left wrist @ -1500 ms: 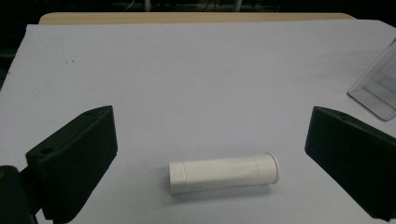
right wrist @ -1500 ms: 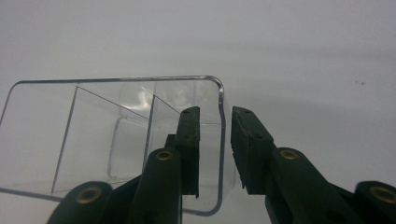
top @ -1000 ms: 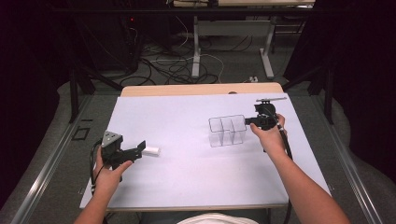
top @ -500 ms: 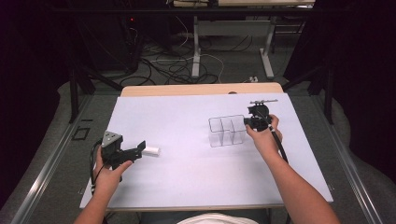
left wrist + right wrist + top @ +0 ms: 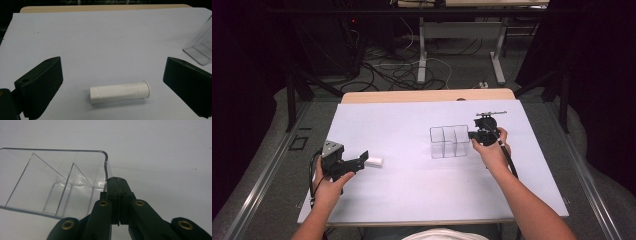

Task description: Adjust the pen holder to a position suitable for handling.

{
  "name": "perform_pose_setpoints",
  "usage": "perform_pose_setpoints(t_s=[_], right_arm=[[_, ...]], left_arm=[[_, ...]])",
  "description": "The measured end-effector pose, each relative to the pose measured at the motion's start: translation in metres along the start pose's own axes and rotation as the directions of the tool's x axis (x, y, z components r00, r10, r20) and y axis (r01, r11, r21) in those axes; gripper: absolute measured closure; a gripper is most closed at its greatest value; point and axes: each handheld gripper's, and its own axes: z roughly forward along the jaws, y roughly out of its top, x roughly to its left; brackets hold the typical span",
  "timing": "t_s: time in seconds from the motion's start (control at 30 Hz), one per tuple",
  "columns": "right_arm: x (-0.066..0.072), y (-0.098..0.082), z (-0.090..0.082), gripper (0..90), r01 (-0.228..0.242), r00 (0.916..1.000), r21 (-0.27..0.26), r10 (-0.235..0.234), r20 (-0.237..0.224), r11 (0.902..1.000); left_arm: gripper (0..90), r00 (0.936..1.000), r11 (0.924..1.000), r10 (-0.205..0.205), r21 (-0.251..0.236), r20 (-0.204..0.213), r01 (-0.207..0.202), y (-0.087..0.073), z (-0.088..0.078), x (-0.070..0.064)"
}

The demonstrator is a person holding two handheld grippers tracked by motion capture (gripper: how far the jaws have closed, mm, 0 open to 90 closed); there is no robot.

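The right claw point(image 5: 117, 195) has its jaws pressed together on the end wall of the clear divided box point(image 5: 57, 182); in the right gripper view the thin plastic edge runs down between the two black tips, so the box is pinched at its near corner. In the high view this claw point(image 5: 473, 135) sits at the right-hand end of the box point(image 5: 449, 141), with the person's right hand point(image 5: 492, 150) wrapped behind it. The box stands upright on the white sheet that covers the tabletop point(image 5: 412, 200), right of the middle, its compartments side by side

The left claw point(image 5: 111, 82) is spread wide and holds nothing. Between its two jaws, touching neither, lies the white cylinder point(image 5: 120, 92) on its side, its flanged end toward the right jaw. In the high view this claw point(image 5: 361, 161) is low over the left part of the sheet, the cylinder point(image 5: 373, 162) just off its tips, well apart from the box, with the left hand point(image 5: 329, 185) gripping the body from below
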Motion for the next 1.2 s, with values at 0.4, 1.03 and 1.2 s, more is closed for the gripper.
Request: perform_pose_setpoints(t_s=[0.4,1.03,1.2], right_arm=[[0.023,-0.002,0.004,90.0,0.026,0.9990,0.015,-0.025,-0.037,0.9996],[0.057,-0.004,0.012,90.0,0.072,0.9943,0.015,-0.070,-0.080,0.9973],[0.057,-0.003,0.013,90.0,0.067,0.9942,0.019,-0.066,-0.085,0.9975]], left_arm=[[2.9,1.0000,1.0000,0.000,0.002,0.001,0.000,0.000,0.000,0.000],[3.0,1.0000,1.0000,-0.001,0.003,0.000,0.001,0.000,0.000,0.000],[3.0,1.0000,1.0000,-0.004,0.004,0.000,0.004,0.000,0.000,0.000]])
